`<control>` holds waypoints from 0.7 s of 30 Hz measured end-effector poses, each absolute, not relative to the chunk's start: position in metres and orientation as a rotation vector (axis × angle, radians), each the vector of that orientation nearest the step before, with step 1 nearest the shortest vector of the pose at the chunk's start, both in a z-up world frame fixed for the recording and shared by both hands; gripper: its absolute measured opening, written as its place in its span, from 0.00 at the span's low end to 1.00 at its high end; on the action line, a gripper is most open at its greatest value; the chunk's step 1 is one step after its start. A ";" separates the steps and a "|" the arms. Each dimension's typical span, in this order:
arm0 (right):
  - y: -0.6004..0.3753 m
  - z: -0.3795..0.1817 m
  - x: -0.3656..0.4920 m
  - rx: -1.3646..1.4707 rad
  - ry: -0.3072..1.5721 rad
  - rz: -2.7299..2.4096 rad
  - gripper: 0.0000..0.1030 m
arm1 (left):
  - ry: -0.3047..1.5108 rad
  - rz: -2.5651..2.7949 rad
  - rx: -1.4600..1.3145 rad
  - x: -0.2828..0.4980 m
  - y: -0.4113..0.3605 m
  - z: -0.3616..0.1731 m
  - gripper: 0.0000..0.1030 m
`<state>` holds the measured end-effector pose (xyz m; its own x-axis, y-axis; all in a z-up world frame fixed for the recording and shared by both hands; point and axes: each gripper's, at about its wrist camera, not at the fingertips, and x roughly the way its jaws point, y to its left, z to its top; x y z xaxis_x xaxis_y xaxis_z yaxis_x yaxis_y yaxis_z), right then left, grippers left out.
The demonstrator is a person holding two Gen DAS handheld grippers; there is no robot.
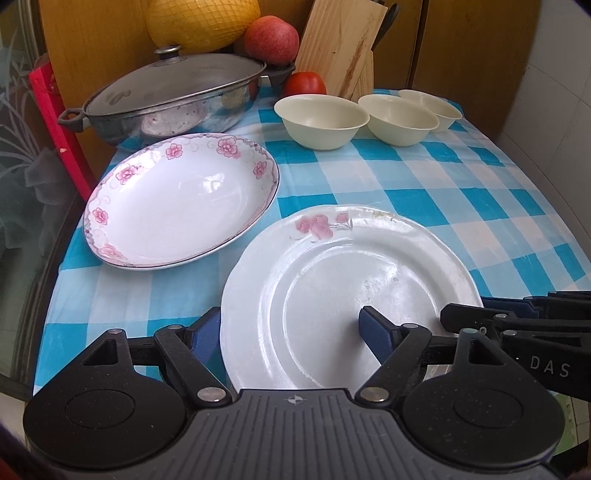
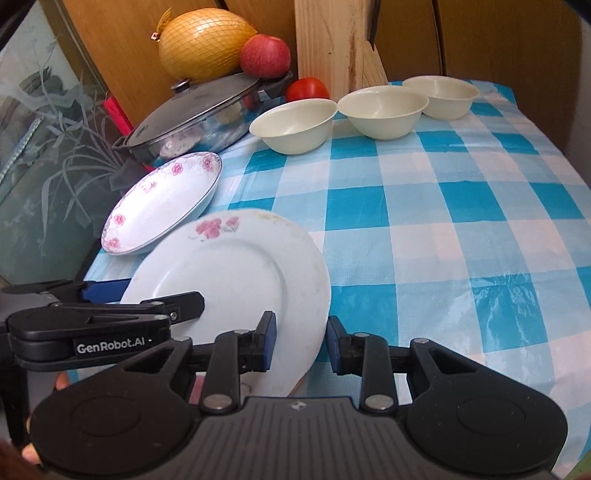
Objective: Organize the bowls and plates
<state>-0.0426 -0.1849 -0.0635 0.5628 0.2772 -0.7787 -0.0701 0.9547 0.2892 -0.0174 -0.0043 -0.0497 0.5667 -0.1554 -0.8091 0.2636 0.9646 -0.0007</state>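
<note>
Plate (image 2: 236,273) is straddled at both edges: left gripper (image 1: 291,328) fingers spread wide across its left edge, right gripper (image 2: 301,341) fingers narrowly parted astride its right edge, neither pinching.

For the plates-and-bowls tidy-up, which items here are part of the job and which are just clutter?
Part of the job:
- flat plate
- deep flowered plate
- three cream bowls

Just lying about:
- lidded pan
- netted yellow fruit
- apple
- tomato
- wooden knife block
</note>
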 end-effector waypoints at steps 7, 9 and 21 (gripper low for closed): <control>-0.184 -0.062 -0.051 0.217 0.966 0.233 0.29 | 0.936 -0.263 0.134 -0.023 0.000 -0.051 0.78; -0.183 -0.061 -0.054 0.205 0.969 0.248 0.31 | 0.933 -0.270 0.124 -0.026 0.004 -0.049 0.77; -0.189 -0.068 -0.042 0.296 0.985 0.236 0.32 | 1.010 -0.241 -0.013 -0.017 0.030 -0.056 0.80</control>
